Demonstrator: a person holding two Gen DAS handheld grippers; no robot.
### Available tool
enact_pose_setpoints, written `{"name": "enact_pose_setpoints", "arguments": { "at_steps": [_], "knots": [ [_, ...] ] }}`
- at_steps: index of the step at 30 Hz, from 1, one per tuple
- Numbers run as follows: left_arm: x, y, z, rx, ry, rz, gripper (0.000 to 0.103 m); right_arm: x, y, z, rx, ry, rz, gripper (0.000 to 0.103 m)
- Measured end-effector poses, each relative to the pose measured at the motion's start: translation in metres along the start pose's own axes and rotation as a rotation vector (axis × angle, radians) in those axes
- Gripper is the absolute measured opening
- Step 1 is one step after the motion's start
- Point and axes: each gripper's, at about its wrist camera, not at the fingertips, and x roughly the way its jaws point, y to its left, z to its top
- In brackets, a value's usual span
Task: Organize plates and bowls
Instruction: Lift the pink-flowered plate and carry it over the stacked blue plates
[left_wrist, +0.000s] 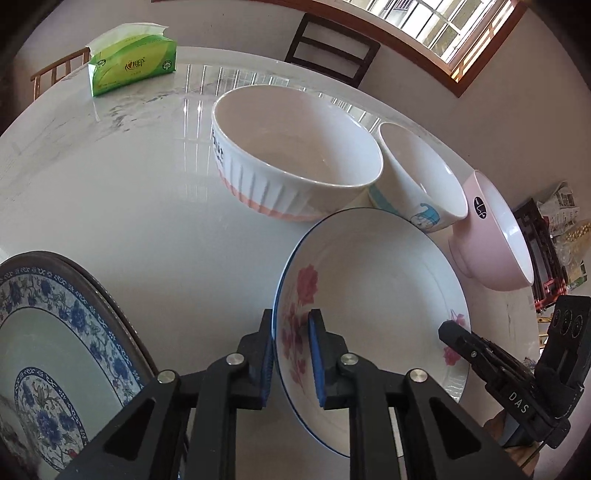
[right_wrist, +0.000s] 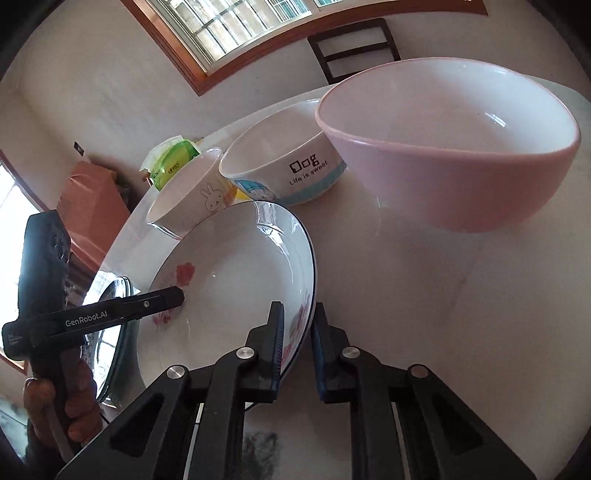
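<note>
A white plate with red flowers and a thin blue rim (left_wrist: 369, 280) lies on the marble table (left_wrist: 110, 184). My left gripper (left_wrist: 291, 332) is shut on its left rim, one pad under the edge and one inside. My right gripper (right_wrist: 298, 321) is shut on the opposite rim of the same plate (right_wrist: 236, 266). Each gripper shows in the other's view: the right one (left_wrist: 448, 330) and the left one (right_wrist: 173, 297). Behind the plate stand a large ribbed white bowl (left_wrist: 295, 155), a small cartoon-printed bowl (left_wrist: 417, 177) and a pink bowl (left_wrist: 491, 236).
A blue-patterned plate (left_wrist: 55, 332) lies at the near left, close to the left gripper. A green tissue pack (left_wrist: 133, 70) sits at the table's far side. The pink bowl (right_wrist: 461, 166) looms just beyond the right gripper. Chairs stand past the table's far edge.
</note>
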Motion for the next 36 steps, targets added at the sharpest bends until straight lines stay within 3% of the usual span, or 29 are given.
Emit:
{"name": "enact_pose_setpoints", "arguments": {
  "at_steps": [7, 23, 36],
  "knots": [
    [-0.019, -0.003, -0.02, -0.028, -0.064, -0.001, 0.016, -0.011, 0.006, -0.009, -0.04, -0.026, -0.022, 0.014],
    [-0.092, -0.009, -0.074, -0.046, -0.194, -0.01, 0.016, -0.054, 0.034, -0.05, -0.025, -0.07, 0.037, 0.014],
    [-0.15, 0.051, -0.107, -0.139, -0.273, 0.044, 0.016, -0.044, 0.105, -0.063, -0.137, -0.034, 0.106, 0.014]
  ]
}}
